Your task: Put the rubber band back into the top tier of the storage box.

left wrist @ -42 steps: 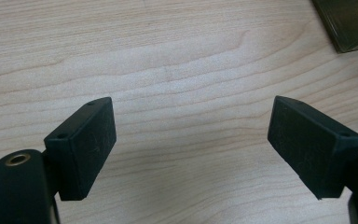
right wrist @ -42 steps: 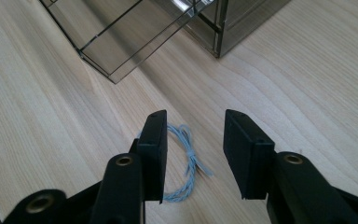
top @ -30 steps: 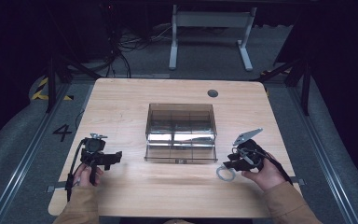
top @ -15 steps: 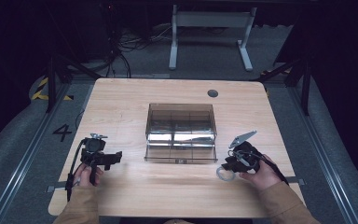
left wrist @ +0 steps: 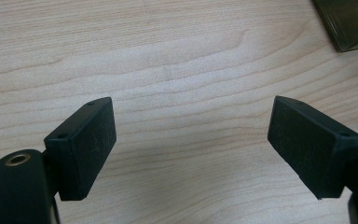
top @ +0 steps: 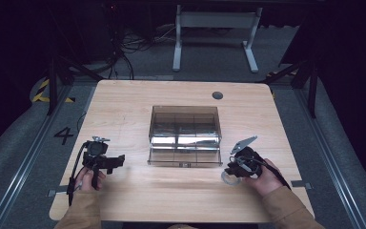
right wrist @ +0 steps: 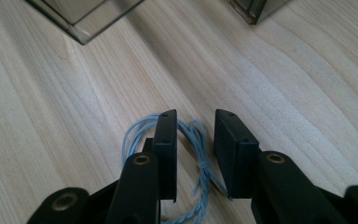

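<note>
A person is sitting at a light wooden table (top: 138,102), holding a two-jaw gripper in each hand, with tan sleeves coming in from the near edge. In the high view, the right gripper (top: 232,172) is resting low over the table near its front right part, just in front of the right corner of a smoky clear plastic organizer box (top: 185,136) that is sitting at the middle of the table. Under its tips is lying a small coil of pale blue cord (top: 228,178). The right gripper view is looking down along the jaws: the coil of pale blue cord (right wrist: 137,133) is lying flat on the wood, one side of its loop with a twisted knot is running between the two black jaws, and the rest is spreading out past the left jaw. These jaws have just been closing around the cord and are now standing narrowly apart, not yet pressing on it. The left gripper (top: 106,161) is hovering near the front left of the table, well apart from the box, and its jaws (left wrist: 193,140) are standing wide and released over bare wood
</note>
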Available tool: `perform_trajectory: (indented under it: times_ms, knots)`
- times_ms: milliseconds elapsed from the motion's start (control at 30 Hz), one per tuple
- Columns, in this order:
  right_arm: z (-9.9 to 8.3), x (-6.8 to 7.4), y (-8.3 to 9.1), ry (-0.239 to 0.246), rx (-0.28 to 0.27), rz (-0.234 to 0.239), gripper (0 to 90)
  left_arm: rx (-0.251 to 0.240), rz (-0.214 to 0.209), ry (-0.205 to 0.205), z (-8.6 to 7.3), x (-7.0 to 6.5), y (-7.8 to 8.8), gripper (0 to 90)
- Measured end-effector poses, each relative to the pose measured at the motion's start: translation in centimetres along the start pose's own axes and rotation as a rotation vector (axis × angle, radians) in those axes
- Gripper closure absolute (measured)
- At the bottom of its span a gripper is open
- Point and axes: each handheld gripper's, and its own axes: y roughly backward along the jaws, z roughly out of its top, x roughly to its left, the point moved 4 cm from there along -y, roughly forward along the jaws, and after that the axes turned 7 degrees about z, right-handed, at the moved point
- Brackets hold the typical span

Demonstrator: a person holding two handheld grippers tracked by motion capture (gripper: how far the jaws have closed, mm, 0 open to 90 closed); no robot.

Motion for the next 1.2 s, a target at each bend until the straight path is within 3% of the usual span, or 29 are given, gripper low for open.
perform_trajectory:
  times_ms: [600, 900, 1200]
  knots:
    - [0.0, 0.0, -0.3, 0.031, 0.013, -0.046, 87.8, 0.0, 0.0, 0.001, 0.0, 0.0, 0.0, 16.0]
    - [0.0, 0.1, -0.1, 0.02, 0.007, -0.038, 88.7, 0.0, -0.002, 0.0, 0.0, 0.0, 0.0, 16.0]
    - [0.4, 0.7, 1.3, 0.017, -0.033, -0.036, 88.8, 0.003, 0.003, 0.006, 0.0, 0.0, -0.1, 16.0]
